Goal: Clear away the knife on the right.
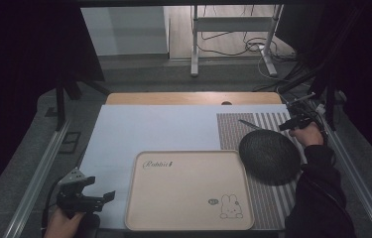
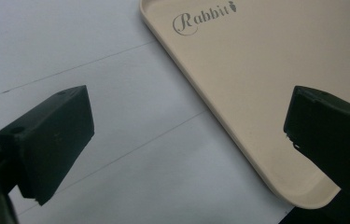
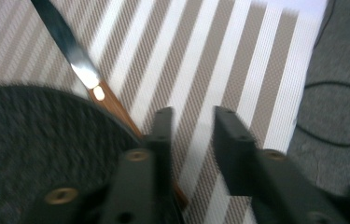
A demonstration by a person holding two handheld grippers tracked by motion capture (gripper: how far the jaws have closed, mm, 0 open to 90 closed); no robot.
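Jaws of the right gripper [image 3: 192, 122] stand a narrow way apart with nothing between them, hovering over the striped mat [image 3: 238, 60] just beside the knife [image 3: 99, 95], whose wooden handle runs down past the left jaw and under it. That knife lies on the mat at the far rim of the dark round plate [image 1: 269, 154], its blade pointing away from the plate toward the mat's far left corner and part of its handle hidden beside the plate's edge. It looks like a slim table knife: a narrow, shiny steel blade, a small pale rivet where blade meets handle, and a thin reddish-brown wooden handle. By my judgement it will be light and stiff, the polished blade slippery and the thin handle low against the mat, so it may skate or roll when pinched. The handle seems the better place to take hold, on its free stretch clear of the plate, with the jaws across its width. The plate, matt and speckled, sits close enough that a jaw could knock it. The left gripper [image 1: 87, 194] rests well apart from the plate, at the near left corner of the beige tray [image 1: 139, 218] on the pale surface [image 1: 139, 129], its jaws wide and empty.
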